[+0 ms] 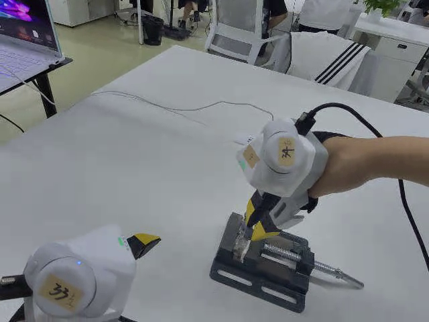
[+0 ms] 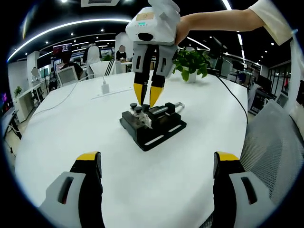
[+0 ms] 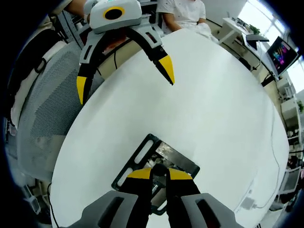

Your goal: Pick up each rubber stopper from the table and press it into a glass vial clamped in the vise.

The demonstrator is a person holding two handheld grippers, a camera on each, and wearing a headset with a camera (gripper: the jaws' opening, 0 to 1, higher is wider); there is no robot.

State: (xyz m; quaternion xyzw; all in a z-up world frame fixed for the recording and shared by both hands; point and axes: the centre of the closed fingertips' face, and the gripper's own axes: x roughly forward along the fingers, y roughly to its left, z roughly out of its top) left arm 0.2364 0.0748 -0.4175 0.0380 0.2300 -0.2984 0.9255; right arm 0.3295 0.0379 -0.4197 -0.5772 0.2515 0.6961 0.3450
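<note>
A black vise [image 1: 268, 276] stands on the white table [image 1: 134, 154] and clamps small glass vials [image 2: 142, 118]; two of them carry dark stoppers [image 2: 134, 106]. My right gripper [image 1: 257, 232] points down over the vise. Its yellow-tipped jaws stand almost together on a dark rubber stopper [image 3: 159, 169], right above the clamped vials [image 3: 164, 150]. My left gripper [image 2: 156, 160] hovers wide open over bare table, short of the vise [image 2: 156, 134], with nothing between its jaws. In the head view one of its fingertips [image 1: 145, 239] shows at the lower left. From the right gripper view, the left gripper [image 3: 125, 80] faces the vise [image 3: 137, 157].
A thin white cable [image 1: 181, 107] runs across the far part of the table to a small charger [image 2: 105, 88]. A laptop [image 1: 23, 33] sits on a side desk at the left. Chairs [image 1: 328, 57] stand beyond the far edge, and a mesh chair [image 2: 270, 142] stands near the table's side.
</note>
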